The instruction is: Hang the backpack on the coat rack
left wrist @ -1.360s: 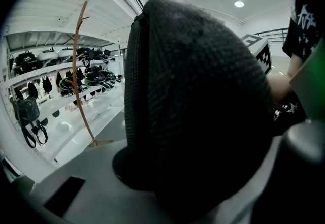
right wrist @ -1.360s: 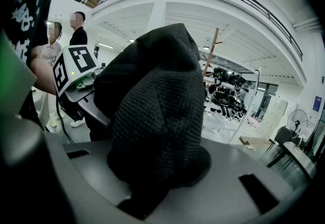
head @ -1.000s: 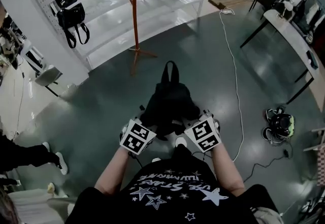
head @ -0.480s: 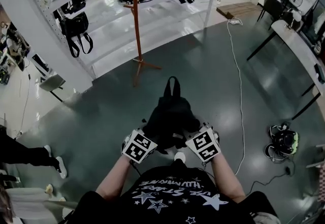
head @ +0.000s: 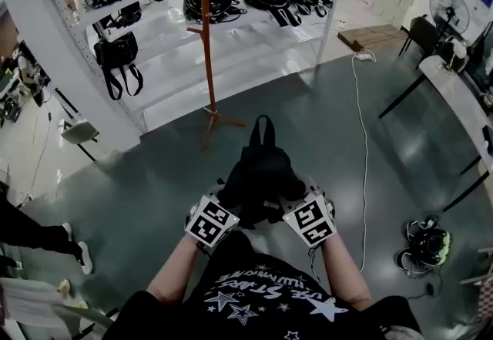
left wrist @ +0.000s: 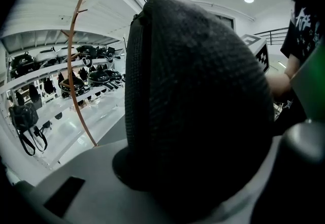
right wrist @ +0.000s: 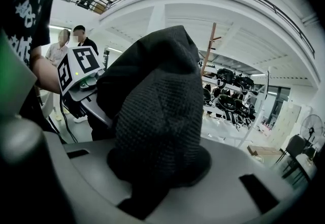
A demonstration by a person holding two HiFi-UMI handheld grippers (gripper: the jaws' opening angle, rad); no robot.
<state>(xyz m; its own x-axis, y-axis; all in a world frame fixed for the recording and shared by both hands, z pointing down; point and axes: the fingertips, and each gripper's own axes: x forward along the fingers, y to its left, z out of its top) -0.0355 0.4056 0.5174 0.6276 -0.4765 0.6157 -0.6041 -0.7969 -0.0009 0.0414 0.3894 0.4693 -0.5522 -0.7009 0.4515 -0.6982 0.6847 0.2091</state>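
Holding backpack (head: pixel 258 169) off the floor in both my grippers, short of the coat rack (head: pixel 207 38).
Left gripper (head: pixel 222 200) and right gripper (head: pixel 297 198) each clamp its black fabric; bag hangs near the rack's base, apart from the pole.

Backpack (head: pixel 258 173): near centre, between left hand-held gripper (head: pixel 225 198) and right hand-held gripper (head: pixel 295 198)
Coat rack (head: pixel 207 38): on floor (head: pixel 154 169), beyond backpack, slightly left
Shelves (head: pixel 181 42): behind coat rack
Cable (head: pixel 363 176): on floor, right of backpack
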